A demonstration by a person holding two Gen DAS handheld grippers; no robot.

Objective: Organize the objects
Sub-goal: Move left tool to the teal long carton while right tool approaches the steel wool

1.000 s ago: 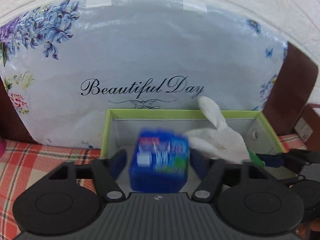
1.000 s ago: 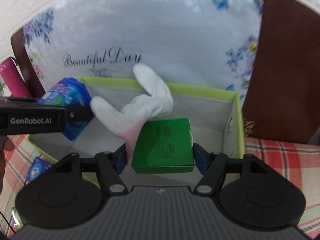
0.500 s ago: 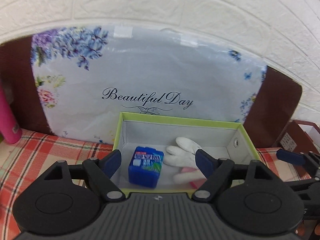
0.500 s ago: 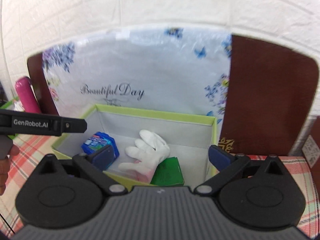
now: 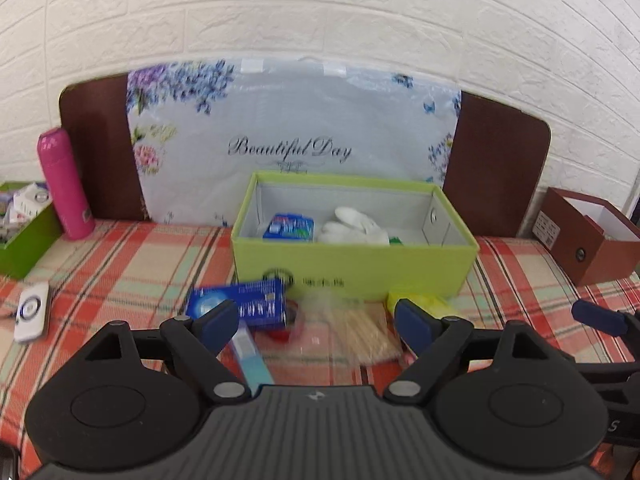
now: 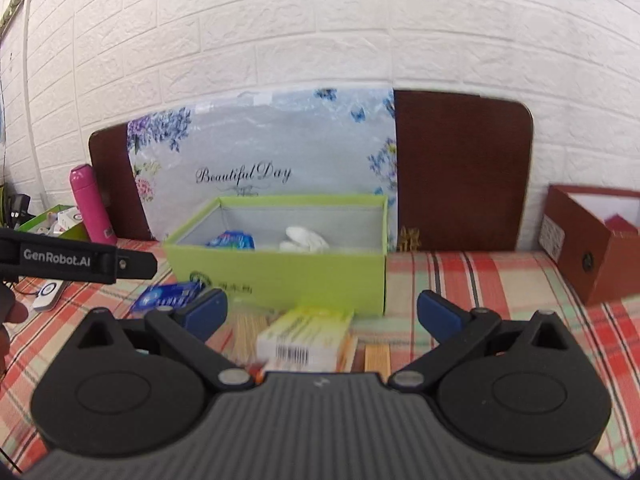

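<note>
1. Both grippers now pulled back out of the green box (image 5: 352, 276); a second ago held inside it, the left around a blue pack, the right around a green carton.
2. Left gripper (image 5: 316, 320): jaws apart, just been opening further, nothing between the pads; held above the checked cloth (image 5: 132, 264) in front of the box.
3. Right gripper (image 6: 322, 314): jaws spread wide after just opening, nothing gripped; a yellow-white carton (image 6: 306, 338) lying on the cloth below the gap.
4. Inside the box: blue pack (image 5: 289, 227) at the left, white glove (image 5: 354, 226) beside it, a sliver of the green carton (image 5: 395, 241) at the glove's right edge.
5. On the cloth just in front of the box: flat blue packet (image 5: 244, 304), bundle of wooden sticks (image 5: 366, 332), yellow pack (image 5: 428, 304), light blue tube (image 5: 250, 354) near the left finger.
6. Farther left: pink bottle (image 5: 64, 184) upright against the brown board (image 5: 100, 148), a white device (image 5: 32, 312) on the cloth.
7. Far right: open brown box (image 5: 588, 236).
8. Behind the green box: floral panel (image 5: 292, 136) reading "Beautiful Day", leaning on the white brick wall (image 5: 320, 12).
</note>
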